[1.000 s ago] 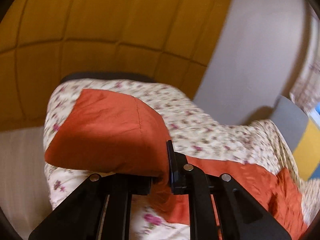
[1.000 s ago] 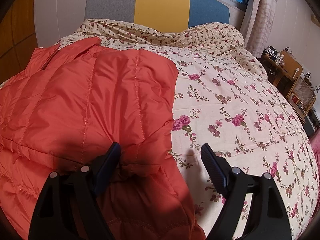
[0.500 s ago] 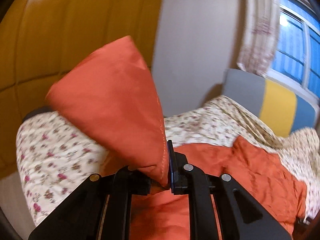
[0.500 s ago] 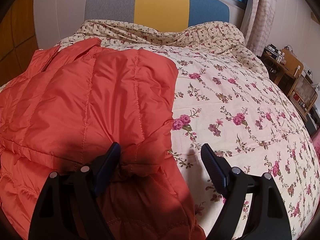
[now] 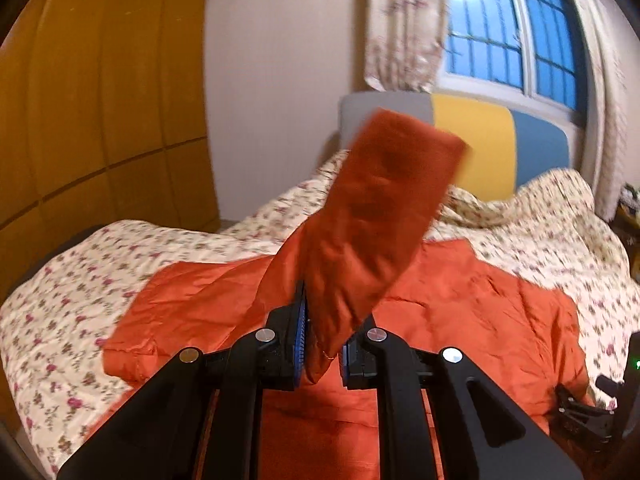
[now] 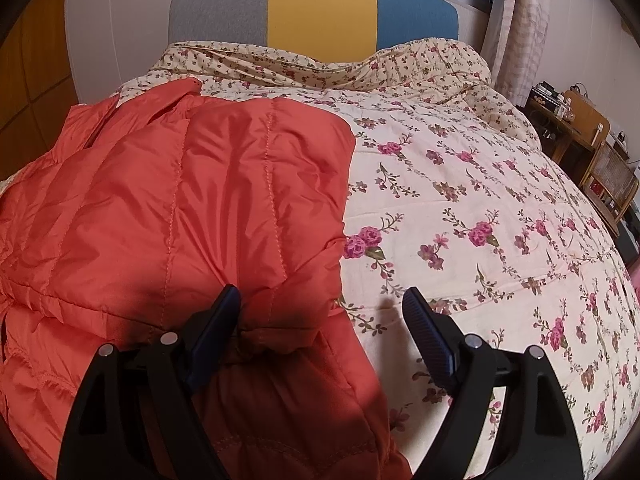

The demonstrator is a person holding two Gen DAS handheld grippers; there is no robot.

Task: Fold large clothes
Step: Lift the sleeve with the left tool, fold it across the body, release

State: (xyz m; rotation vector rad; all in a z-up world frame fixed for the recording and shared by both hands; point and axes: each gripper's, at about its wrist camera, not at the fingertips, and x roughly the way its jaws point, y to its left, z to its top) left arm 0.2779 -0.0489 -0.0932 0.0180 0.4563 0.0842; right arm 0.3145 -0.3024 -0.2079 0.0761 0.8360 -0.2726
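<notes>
Jaws of the left gripper [image 5: 322, 344] are clamped on the orange jacket's sleeve [image 5: 384, 216], raised above the jacket body [image 5: 480, 312] on the floral quilt [image 5: 72, 280]; the fold-in step seems underway. Right gripper [image 6: 320, 328] gapes empty over the jacket's edge, so next the sleeve likely needs laying flat across the body.

One orange jacket [image 6: 192, 208], one floral quilt [image 6: 460, 200], two grippers.
</notes>
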